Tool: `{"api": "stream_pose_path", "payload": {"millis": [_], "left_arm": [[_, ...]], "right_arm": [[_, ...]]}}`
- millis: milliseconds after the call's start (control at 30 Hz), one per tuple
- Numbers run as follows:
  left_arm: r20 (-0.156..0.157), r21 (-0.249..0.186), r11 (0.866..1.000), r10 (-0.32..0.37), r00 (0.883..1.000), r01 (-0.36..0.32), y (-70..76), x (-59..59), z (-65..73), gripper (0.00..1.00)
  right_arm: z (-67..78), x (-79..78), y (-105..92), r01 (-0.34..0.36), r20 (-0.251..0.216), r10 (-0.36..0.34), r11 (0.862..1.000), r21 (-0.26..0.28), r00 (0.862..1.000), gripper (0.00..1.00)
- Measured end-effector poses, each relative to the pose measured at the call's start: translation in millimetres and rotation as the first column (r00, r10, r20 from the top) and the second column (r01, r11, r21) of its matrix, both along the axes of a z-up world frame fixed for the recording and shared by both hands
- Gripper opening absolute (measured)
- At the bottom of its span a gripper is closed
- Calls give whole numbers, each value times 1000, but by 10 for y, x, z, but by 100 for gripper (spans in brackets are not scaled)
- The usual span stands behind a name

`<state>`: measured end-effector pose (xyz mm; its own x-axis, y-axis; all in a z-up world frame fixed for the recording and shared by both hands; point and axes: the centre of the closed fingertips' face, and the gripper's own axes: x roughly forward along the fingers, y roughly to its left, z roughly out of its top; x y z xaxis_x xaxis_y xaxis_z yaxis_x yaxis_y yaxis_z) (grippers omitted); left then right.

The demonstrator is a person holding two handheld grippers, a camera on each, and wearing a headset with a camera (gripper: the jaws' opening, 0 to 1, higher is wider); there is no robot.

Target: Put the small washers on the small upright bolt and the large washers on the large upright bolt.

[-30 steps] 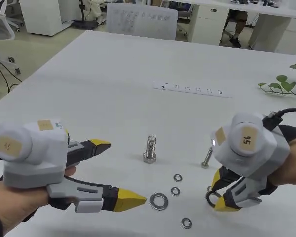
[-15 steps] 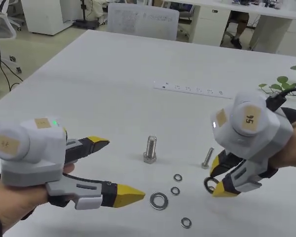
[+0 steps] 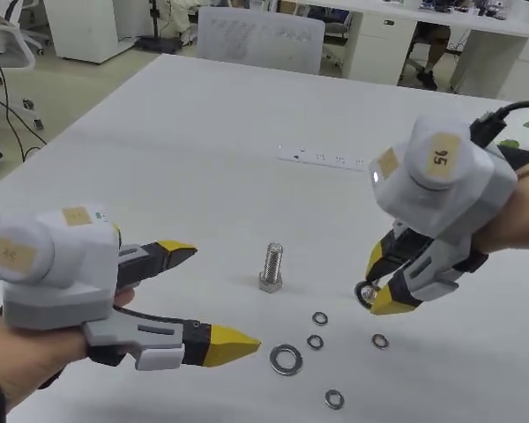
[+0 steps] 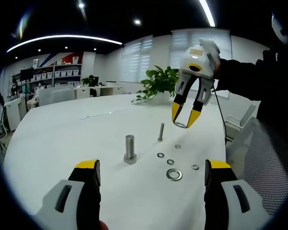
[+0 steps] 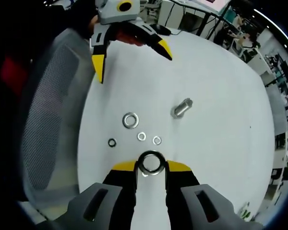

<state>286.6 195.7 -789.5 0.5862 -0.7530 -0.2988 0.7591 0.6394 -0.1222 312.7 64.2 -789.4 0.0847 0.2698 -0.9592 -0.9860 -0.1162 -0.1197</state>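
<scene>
Pinching a shiny steel large washer (image 5: 139,162) by its rim between the nearly closed tips of the right gripper (image 3: 370,295), clear above the white table (image 3: 203,132). Facing flat toward the gripper's camera, hole axis along the jaws. Standing upright beyond the tips, large bolt (image 3: 271,267), threads up. Left gripper (image 3: 210,298) spread wide, empty.
</scene>
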Motion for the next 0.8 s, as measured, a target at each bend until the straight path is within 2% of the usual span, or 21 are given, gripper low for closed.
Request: {"api": "stream_pose_path", "payload": {"millis": [467, 800], "left_arm": [[17, 11, 1000, 15, 1000, -16, 21, -10, 45, 89], [25, 8, 999, 33, 999, -33, 68, -9, 76, 87]], "right_arm": [[246, 219, 247, -41, 19, 41, 999, 10, 999, 22], [310, 296, 496, -70, 15, 69, 997, 27, 997, 22]]}}
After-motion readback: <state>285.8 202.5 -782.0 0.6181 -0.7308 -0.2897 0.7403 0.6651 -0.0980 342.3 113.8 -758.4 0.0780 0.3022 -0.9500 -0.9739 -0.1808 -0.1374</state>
